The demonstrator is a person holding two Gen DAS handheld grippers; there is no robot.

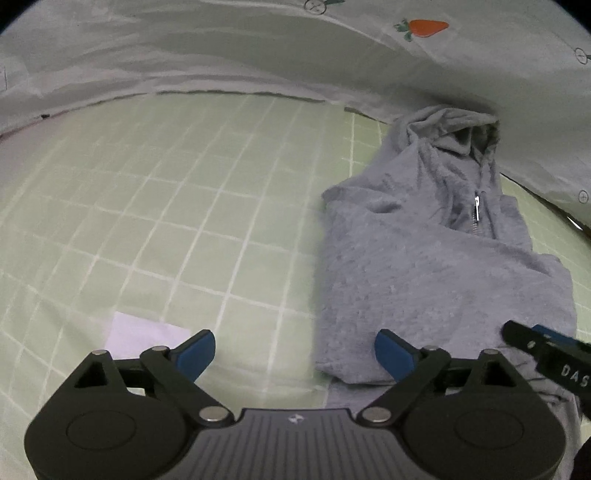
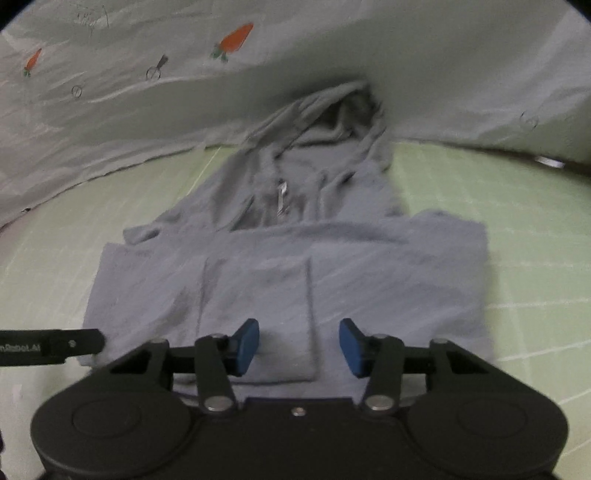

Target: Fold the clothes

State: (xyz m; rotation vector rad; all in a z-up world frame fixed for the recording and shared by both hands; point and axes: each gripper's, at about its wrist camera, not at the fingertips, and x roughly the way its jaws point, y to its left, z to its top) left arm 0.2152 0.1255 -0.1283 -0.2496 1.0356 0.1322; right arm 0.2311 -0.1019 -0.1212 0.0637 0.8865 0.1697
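- The left wrist view alone shows a white paper slip (image 1: 144, 332) on the green checked sheet (image 1: 147, 221), left of the grey hoodie (image 1: 424, 280).
- The left gripper (image 1: 295, 354) is spread wide, empty, over the hoodie's near left corner.
- The right gripper (image 2: 299, 347) is half spread, pinching nothing, above the folded sleeve cuff (image 2: 258, 314) on the hoodie (image 2: 388, 273).
- The hoodie's hood touches the carrot-print bedding (image 2: 110, 110).

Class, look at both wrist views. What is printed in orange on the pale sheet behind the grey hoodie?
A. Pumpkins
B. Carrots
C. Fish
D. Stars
B: the pale sheet behind the grey hoodie carries orange carrots with green tops, one in the left wrist view and two in the right wrist view.
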